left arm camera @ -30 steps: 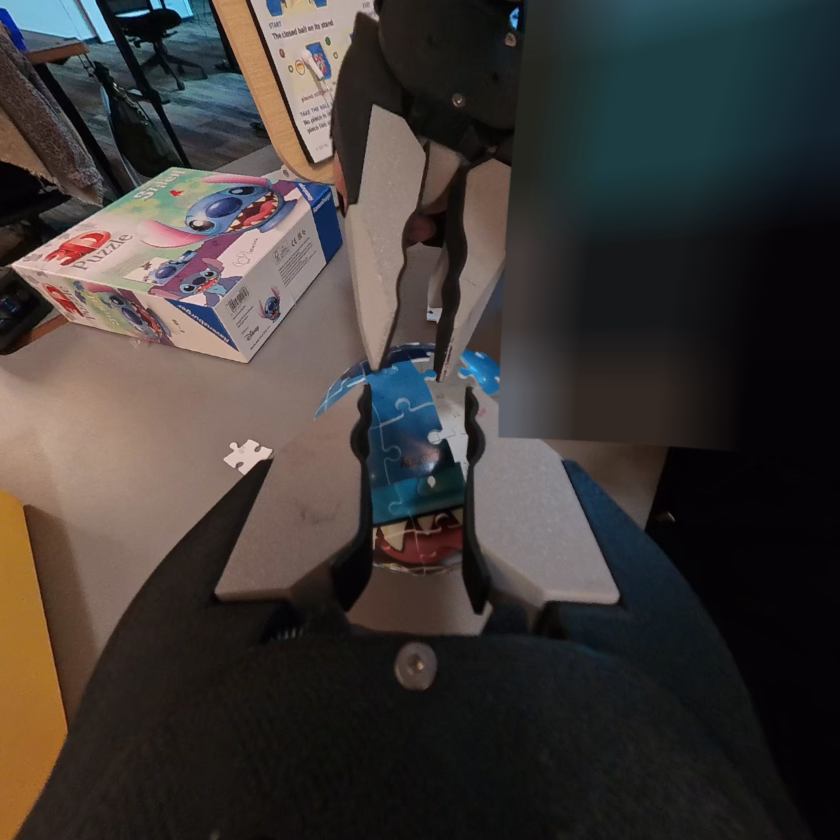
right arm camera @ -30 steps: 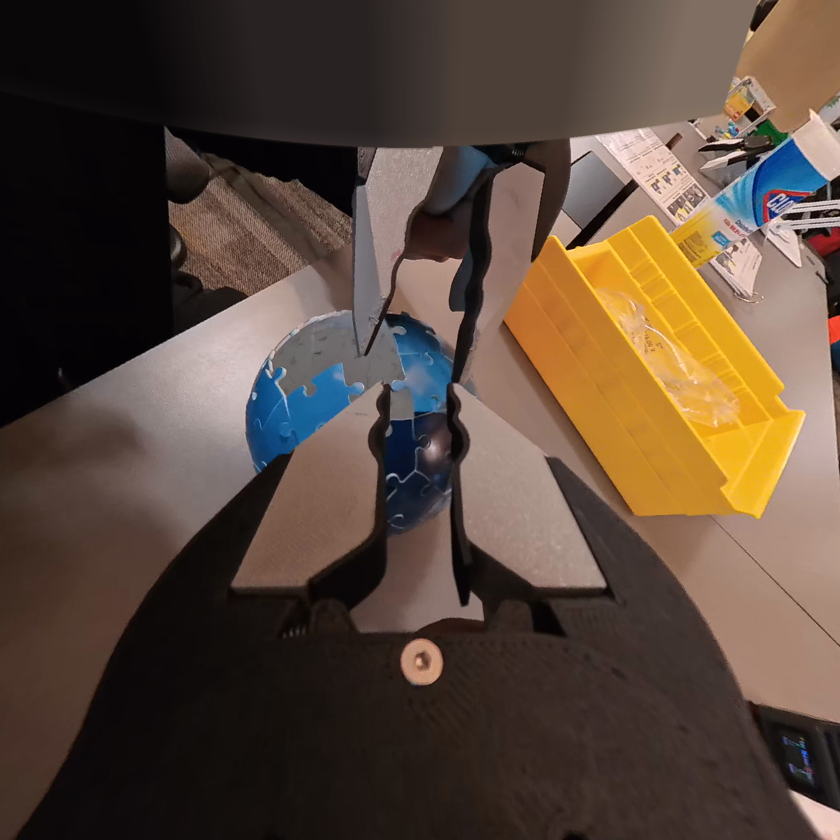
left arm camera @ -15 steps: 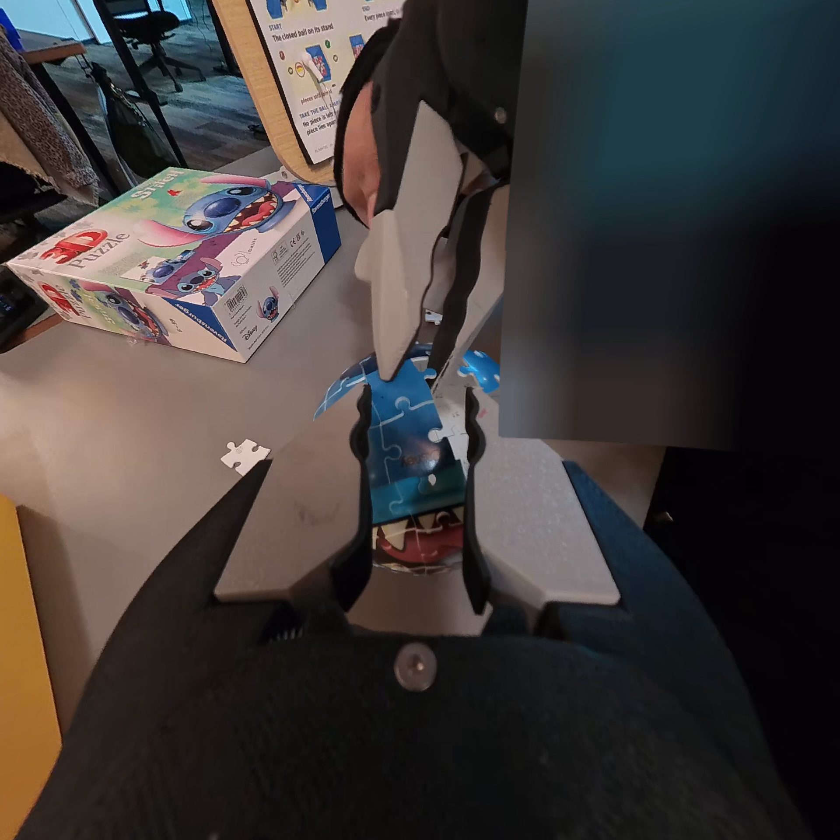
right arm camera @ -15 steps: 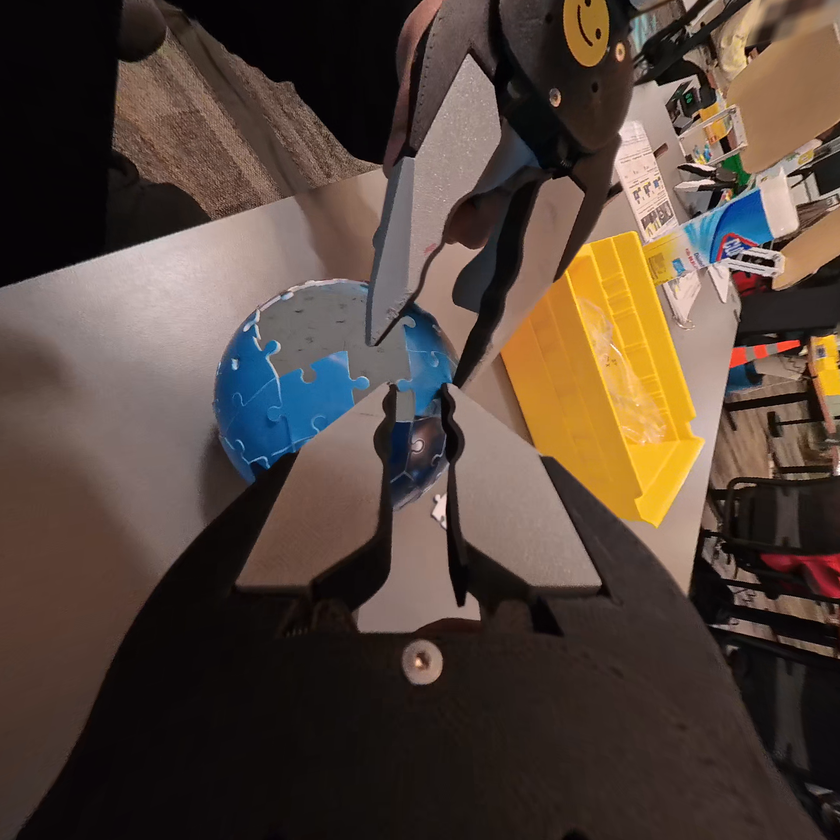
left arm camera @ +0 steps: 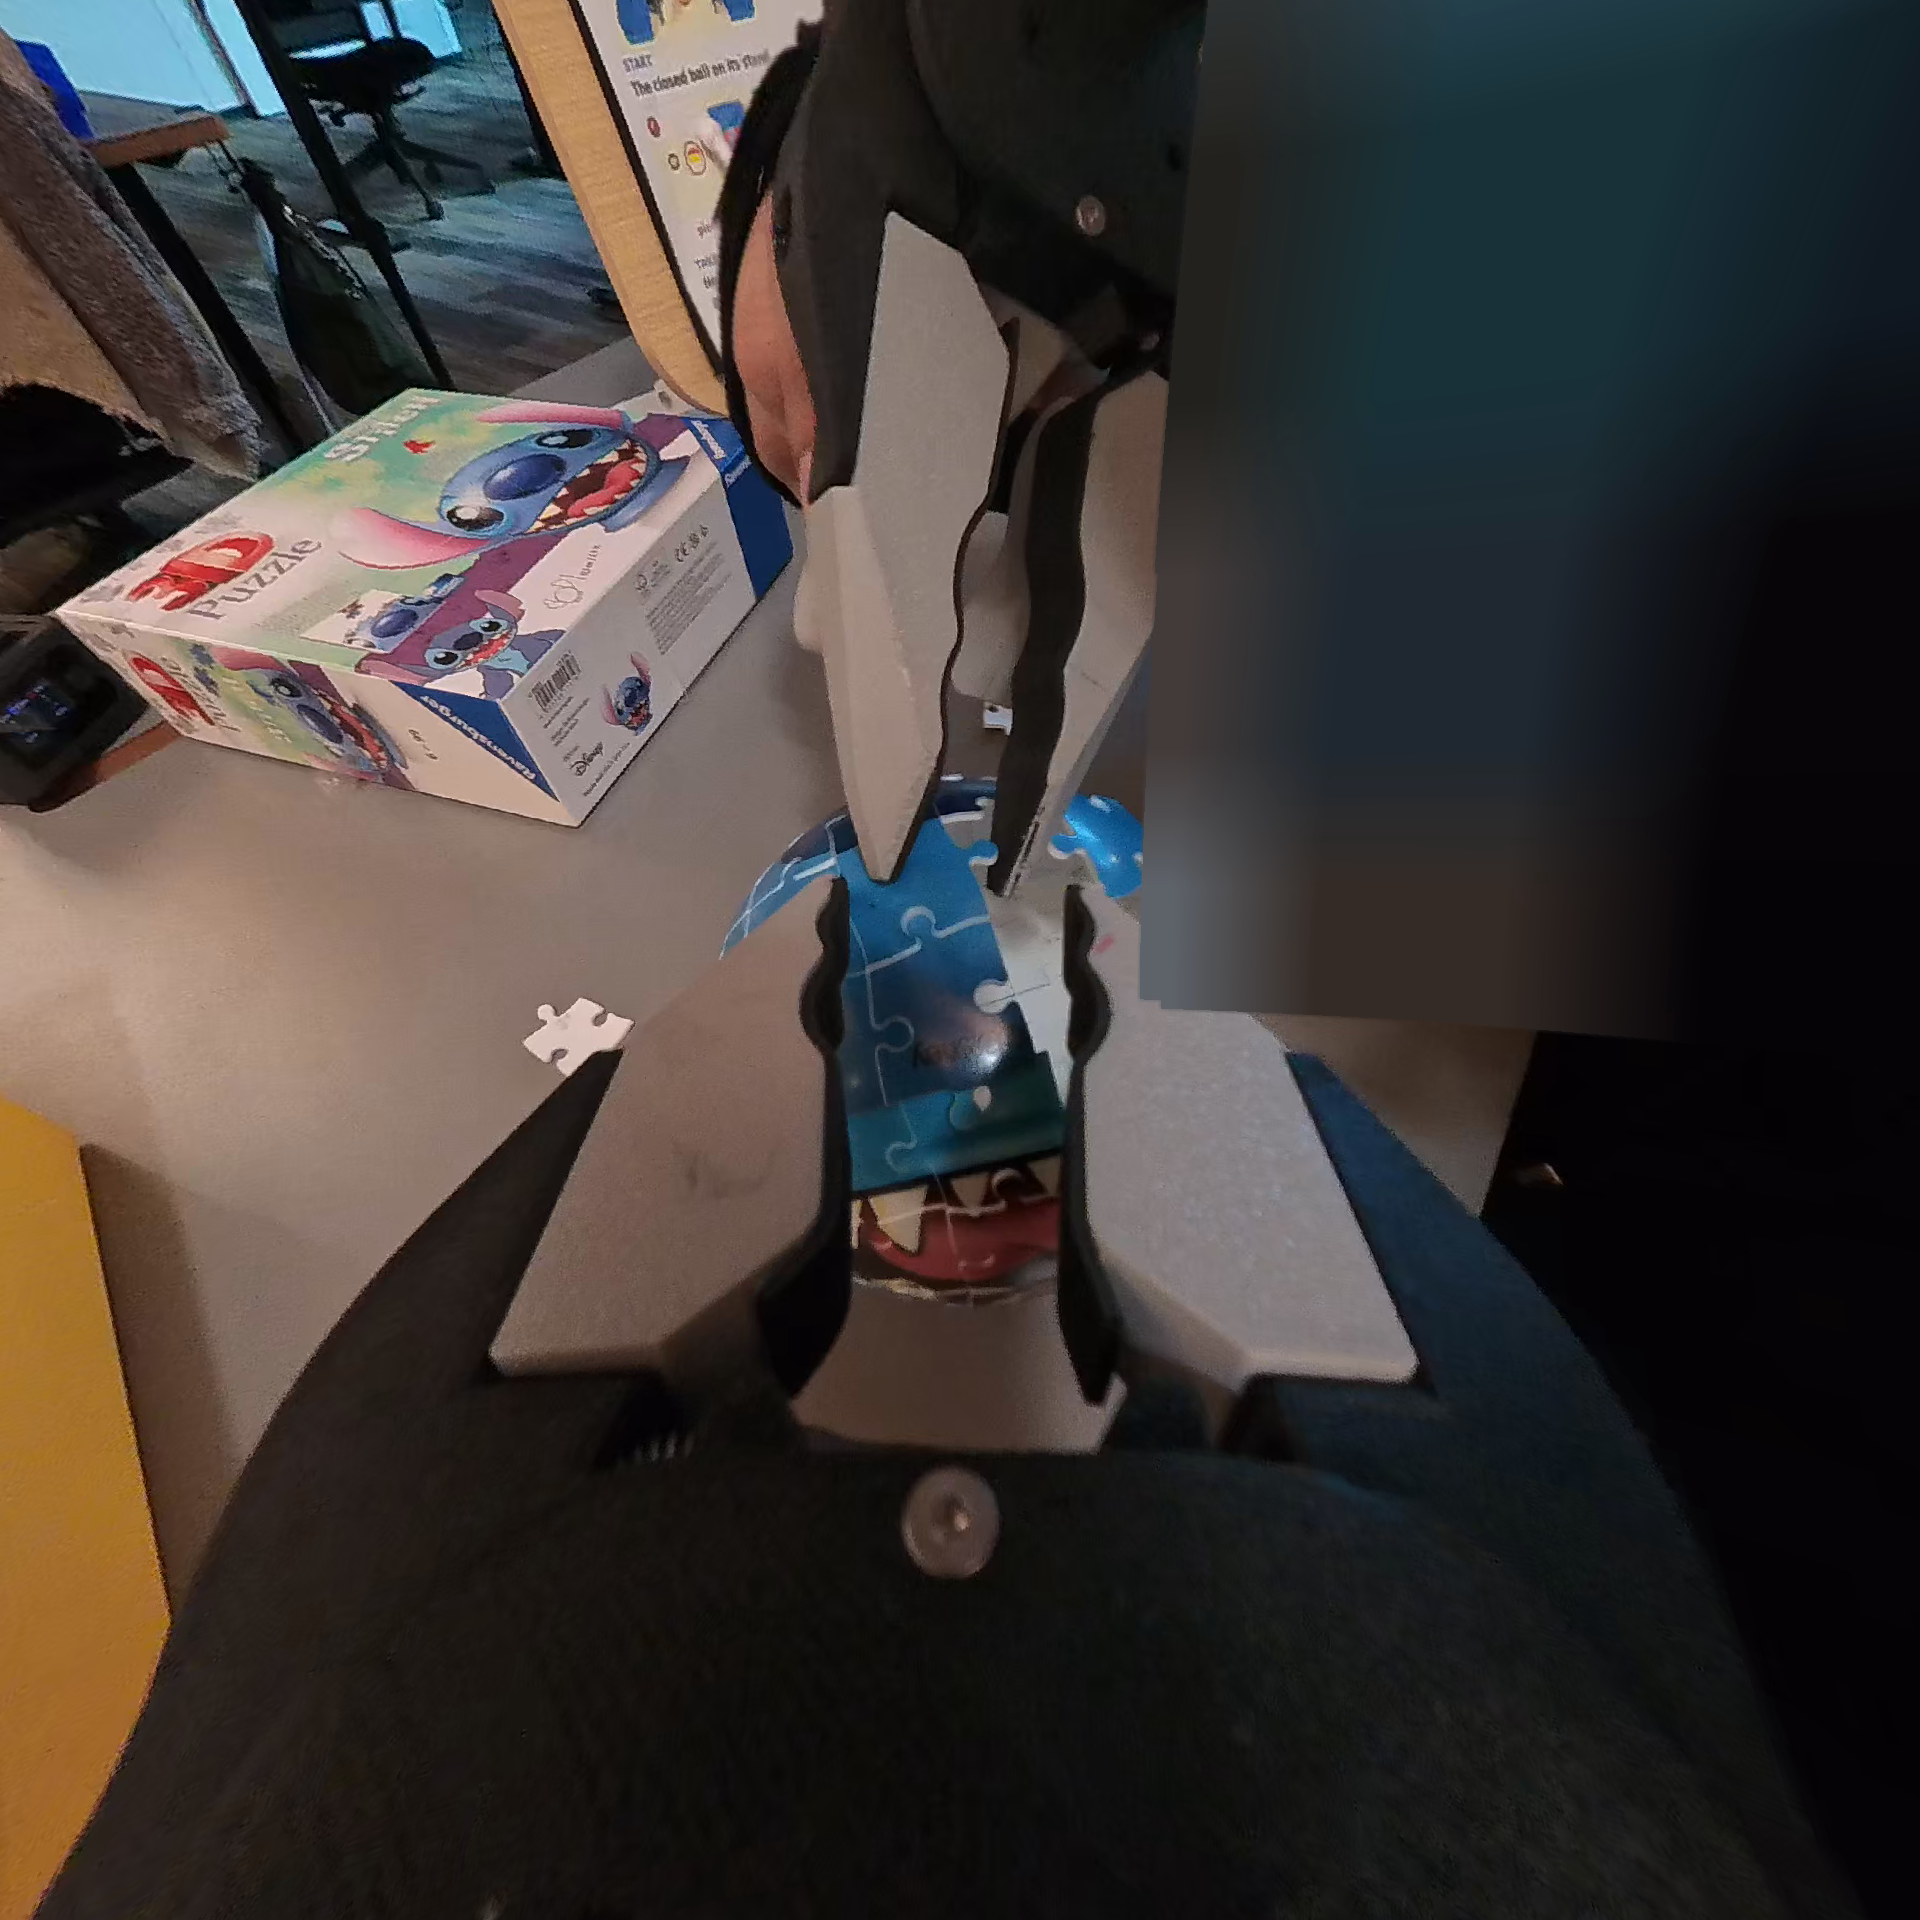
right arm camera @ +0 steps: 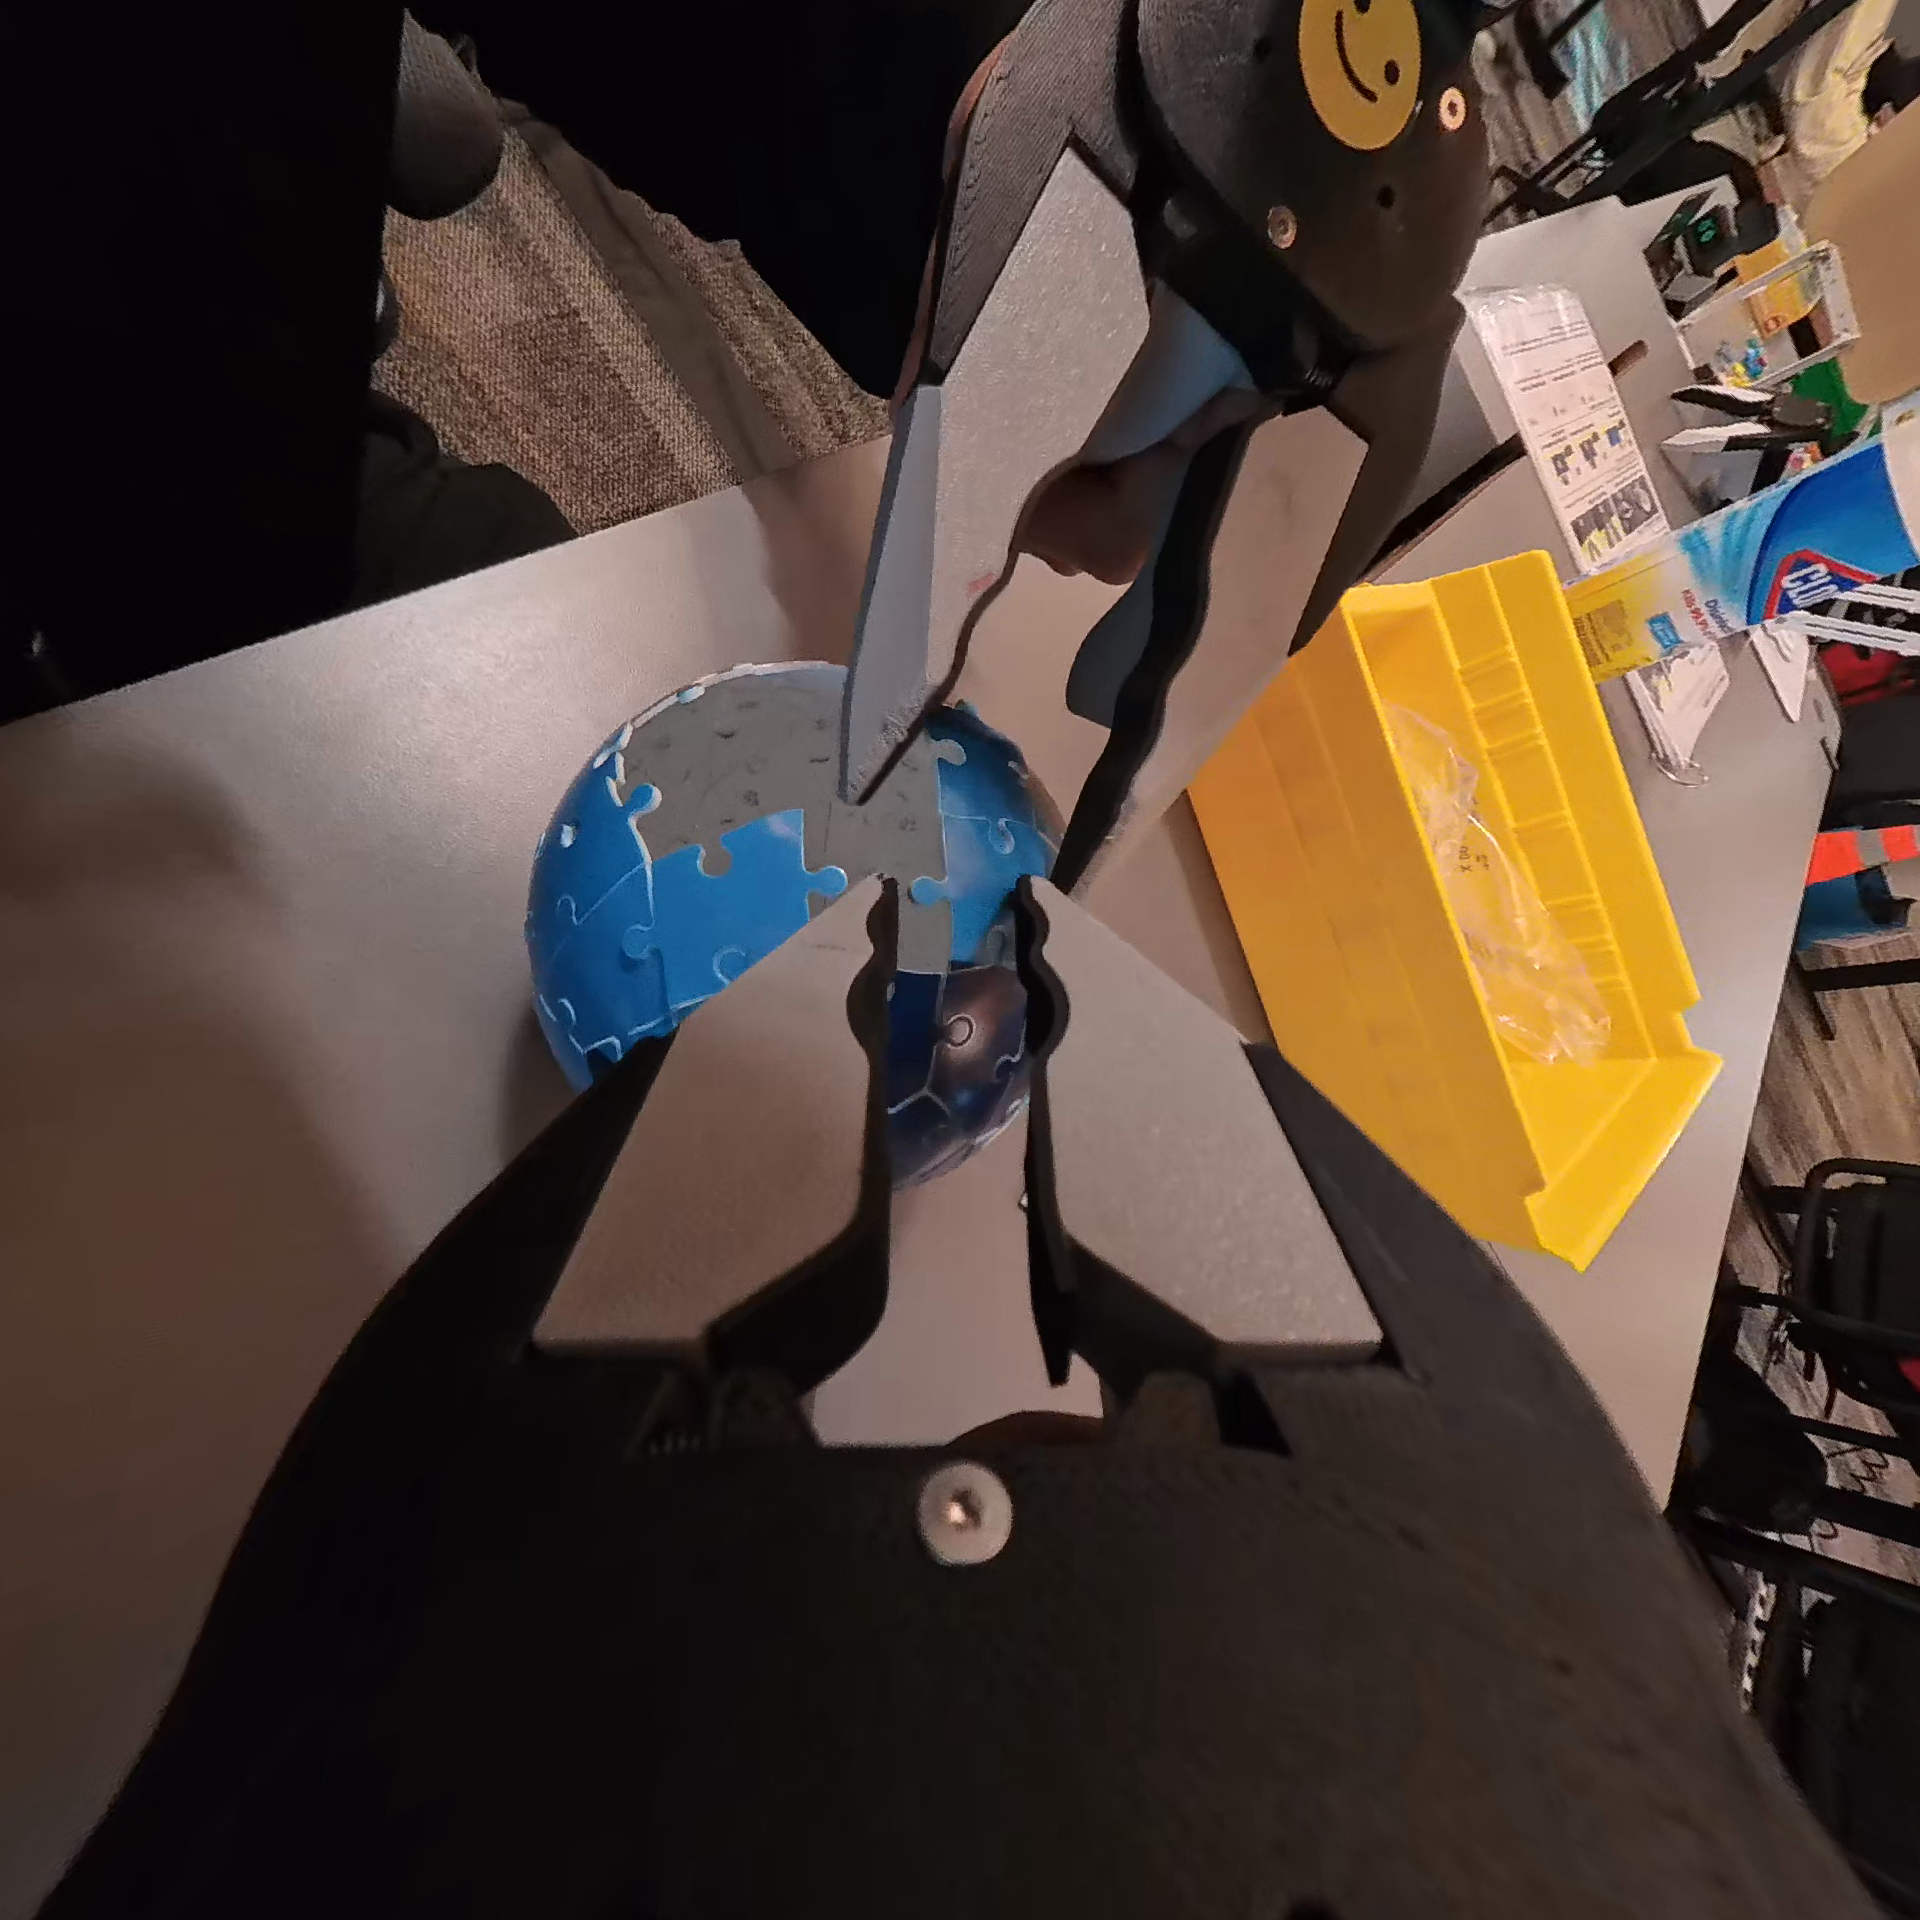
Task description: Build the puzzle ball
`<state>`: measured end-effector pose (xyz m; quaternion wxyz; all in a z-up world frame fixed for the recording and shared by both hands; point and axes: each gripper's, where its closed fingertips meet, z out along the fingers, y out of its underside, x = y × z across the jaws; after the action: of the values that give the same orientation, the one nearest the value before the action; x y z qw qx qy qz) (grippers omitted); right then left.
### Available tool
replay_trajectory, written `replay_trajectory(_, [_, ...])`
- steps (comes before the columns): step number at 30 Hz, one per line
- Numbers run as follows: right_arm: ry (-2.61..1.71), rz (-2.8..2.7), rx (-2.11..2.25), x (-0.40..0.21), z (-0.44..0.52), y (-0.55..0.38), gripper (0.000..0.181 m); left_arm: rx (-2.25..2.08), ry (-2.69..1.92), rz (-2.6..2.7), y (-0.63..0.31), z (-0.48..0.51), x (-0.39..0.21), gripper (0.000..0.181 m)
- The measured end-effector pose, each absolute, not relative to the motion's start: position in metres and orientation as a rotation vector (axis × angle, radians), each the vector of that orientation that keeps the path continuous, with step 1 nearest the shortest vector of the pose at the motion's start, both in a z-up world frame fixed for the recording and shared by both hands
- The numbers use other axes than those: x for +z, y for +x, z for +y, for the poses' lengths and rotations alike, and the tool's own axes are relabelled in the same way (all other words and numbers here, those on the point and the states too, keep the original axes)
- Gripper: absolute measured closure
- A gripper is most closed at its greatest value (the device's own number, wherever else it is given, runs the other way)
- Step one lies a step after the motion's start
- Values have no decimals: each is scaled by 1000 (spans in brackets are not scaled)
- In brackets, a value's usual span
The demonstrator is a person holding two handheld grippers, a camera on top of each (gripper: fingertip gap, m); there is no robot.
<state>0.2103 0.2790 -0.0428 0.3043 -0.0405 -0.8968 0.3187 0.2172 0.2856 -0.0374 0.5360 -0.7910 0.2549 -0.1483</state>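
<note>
With my left gripper [left arm camera: 951, 904] parted astride the part-built puzzle ball [right arm camera: 727, 914] on the grey table [right arm camera: 260, 831], and my right gripper [right arm camera: 956, 894] also parted, empty, I judge we are seating a piece at its open top; next: press gently.

The puzzle ball [right arm camera: 665, 914] is mostly bright blue with a grey patch on top, plus a red mouth and white teeth. Grey desk [right arm camera: 312, 831], yellow bin [right arm camera: 1455, 831], and one white loose piece [left arm camera: 575, 1032].
</note>
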Motion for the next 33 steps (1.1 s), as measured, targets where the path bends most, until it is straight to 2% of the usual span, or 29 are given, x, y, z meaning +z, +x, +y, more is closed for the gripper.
replay_trajectory(33, [-99, -2382, 743, -44, 277, 202, 164, -326, -1891, 580, 216, 277, -38, 142])
